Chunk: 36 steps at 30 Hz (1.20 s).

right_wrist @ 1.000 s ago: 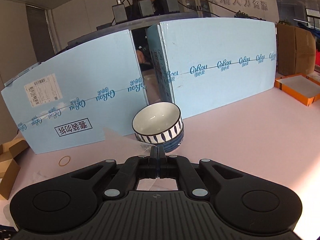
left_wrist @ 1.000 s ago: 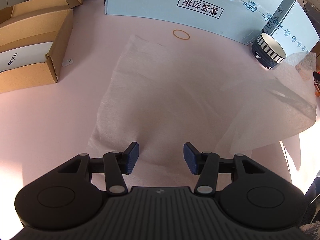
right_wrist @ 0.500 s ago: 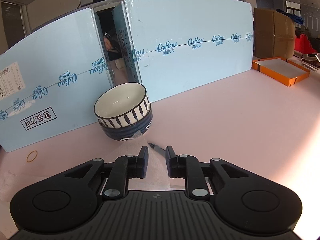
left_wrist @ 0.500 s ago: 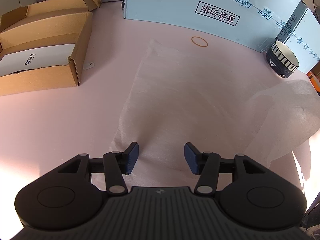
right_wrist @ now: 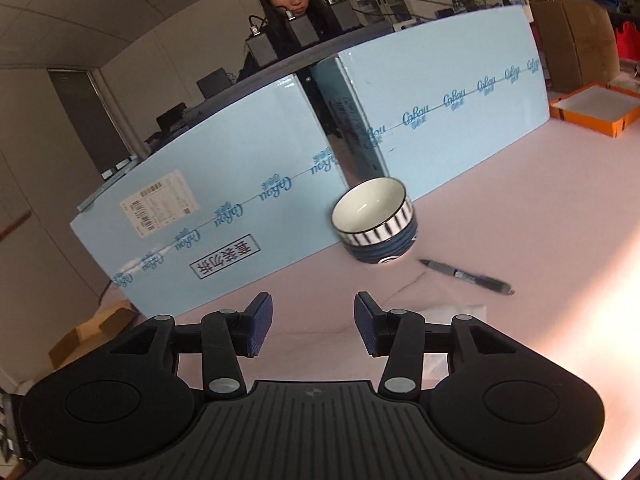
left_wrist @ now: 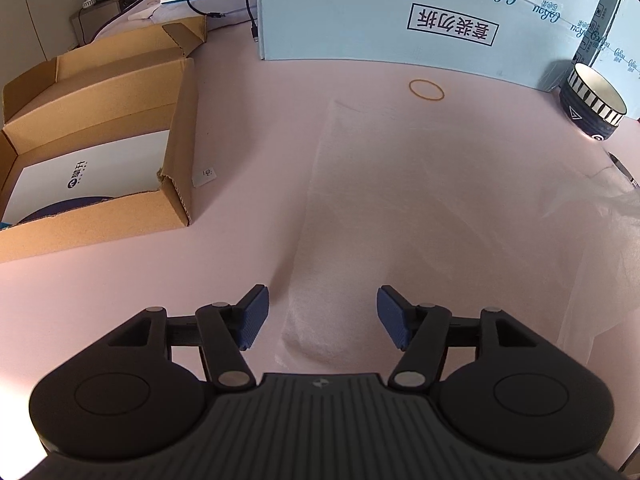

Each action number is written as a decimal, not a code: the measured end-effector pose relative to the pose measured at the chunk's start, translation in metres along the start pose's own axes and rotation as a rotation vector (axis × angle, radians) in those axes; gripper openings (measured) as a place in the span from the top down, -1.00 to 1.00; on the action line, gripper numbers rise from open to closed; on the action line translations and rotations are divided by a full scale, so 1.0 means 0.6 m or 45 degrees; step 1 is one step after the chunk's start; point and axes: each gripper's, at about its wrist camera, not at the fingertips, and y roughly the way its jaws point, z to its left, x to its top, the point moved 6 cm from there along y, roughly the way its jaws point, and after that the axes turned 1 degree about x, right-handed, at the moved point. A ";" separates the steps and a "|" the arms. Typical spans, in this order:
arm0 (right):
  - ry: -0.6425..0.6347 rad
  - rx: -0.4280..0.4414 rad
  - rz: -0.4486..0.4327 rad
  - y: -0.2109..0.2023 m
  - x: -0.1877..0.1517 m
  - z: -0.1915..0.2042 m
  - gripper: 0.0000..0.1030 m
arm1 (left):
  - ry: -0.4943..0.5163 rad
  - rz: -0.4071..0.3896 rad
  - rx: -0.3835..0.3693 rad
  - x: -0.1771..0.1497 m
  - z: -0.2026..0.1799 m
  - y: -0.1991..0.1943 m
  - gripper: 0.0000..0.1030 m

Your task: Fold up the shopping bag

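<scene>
**Both grippers opening over the flat bag**

Our left gripper [left_wrist: 322, 316] is opening, nothing pinched; the bag's near edge lies on the table beneath the gap between its jaws. The bag [left_wrist: 440, 200], thin and translucent, spreads flat on the pink table [left_wrist: 140, 280], reaching toward 12 o'clock, where a rubber band [left_wrist: 426, 90] lies just past its far edge. A carton [left_wrist: 100, 152] sits at 10 o'clock, a bowl [left_wrist: 592, 108] at 2 o'clock.

Our right gripper [right_wrist: 313, 326] is also opening and empty. Ahead of it, at 1 o'clock, a pen [right_wrist: 466, 277] lies near the bowl [right_wrist: 374, 220].
</scene>
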 end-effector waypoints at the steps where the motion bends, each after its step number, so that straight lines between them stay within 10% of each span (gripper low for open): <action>1: 0.002 0.015 0.029 0.011 -0.016 0.013 0.17 | 0.017 -0.006 -0.010 0.003 -0.003 0.001 -0.12; 12: -0.384 -0.058 0.234 0.058 -0.101 0.113 -0.01 | -0.022 -0.069 -0.125 0.049 0.003 0.020 -0.28; 29: -0.286 -0.128 0.237 0.081 -0.090 0.091 -0.17 | 0.038 -0.149 -0.188 0.160 0.003 0.103 -0.32; 36: -0.321 -0.090 0.259 0.101 -0.094 0.104 -0.19 | 0.031 -0.137 -0.201 0.162 -0.009 0.116 -0.03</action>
